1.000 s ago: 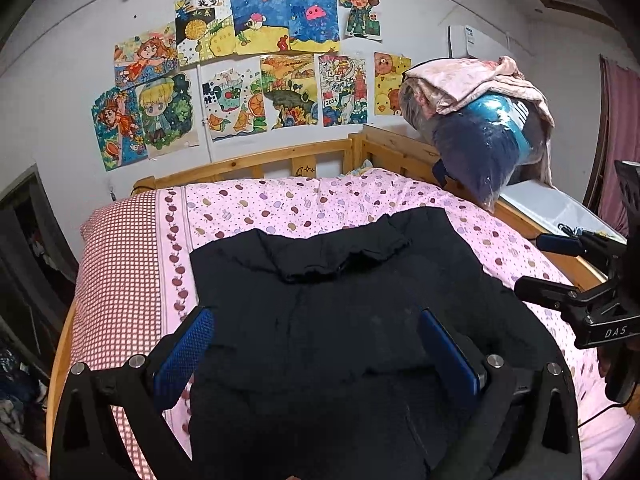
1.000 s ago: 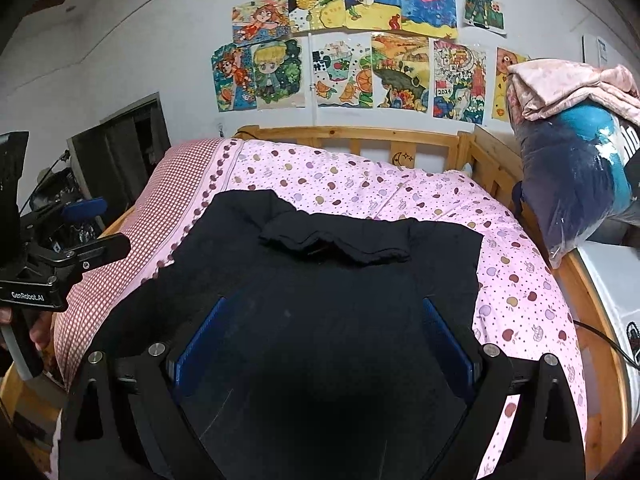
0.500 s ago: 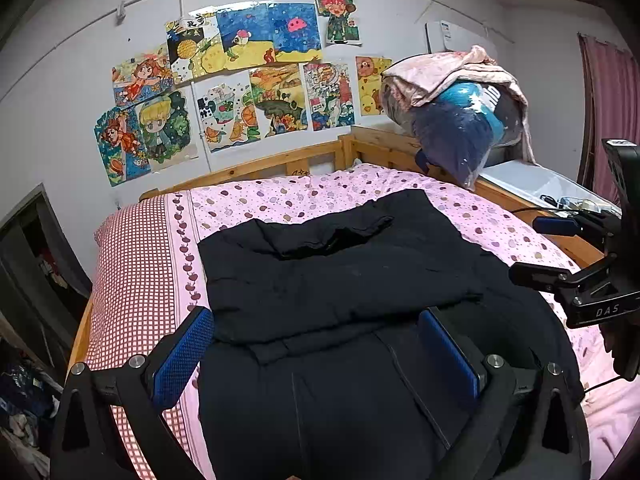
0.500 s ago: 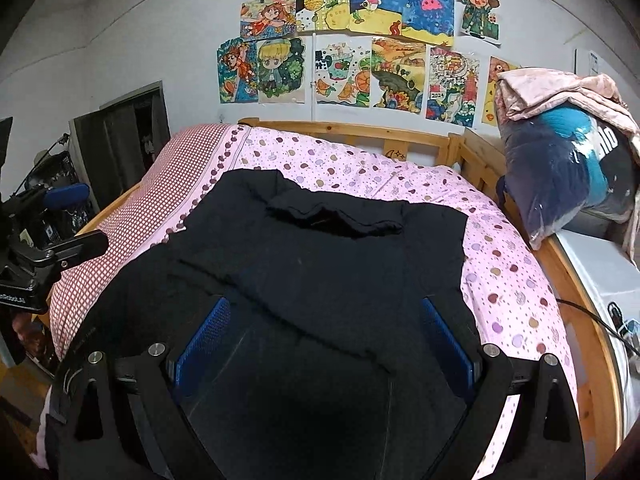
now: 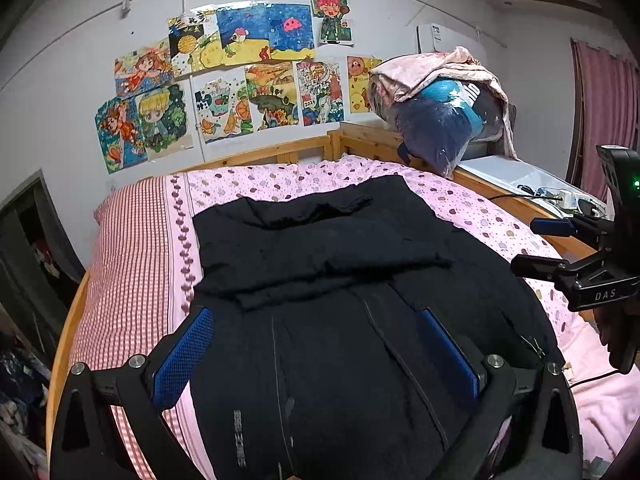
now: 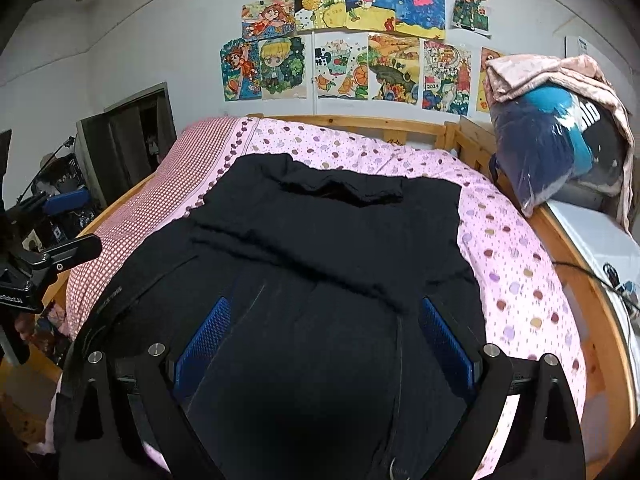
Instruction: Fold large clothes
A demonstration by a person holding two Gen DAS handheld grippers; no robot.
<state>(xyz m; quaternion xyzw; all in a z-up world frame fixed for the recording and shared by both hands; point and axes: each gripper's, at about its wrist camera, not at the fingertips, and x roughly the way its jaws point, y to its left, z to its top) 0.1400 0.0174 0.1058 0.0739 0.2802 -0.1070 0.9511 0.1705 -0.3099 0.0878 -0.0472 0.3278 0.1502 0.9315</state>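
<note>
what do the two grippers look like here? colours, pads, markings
Both are matte black handheld frames with two spread fingers, silver bolt heads at the joints and blue textured pads on the inner faces. The left gripper appears in the right wrist view with white lettering on its body. The right gripper, seen from the left wrist camera, reads "DAS" and shows a small green light.

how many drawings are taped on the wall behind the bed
About 11 drawings, in two rows above the headboard: five on top, with the red-haired figure at the right end, and six below. The last yellow one is partly hidden by the bundle; more may be hidden.
</note>
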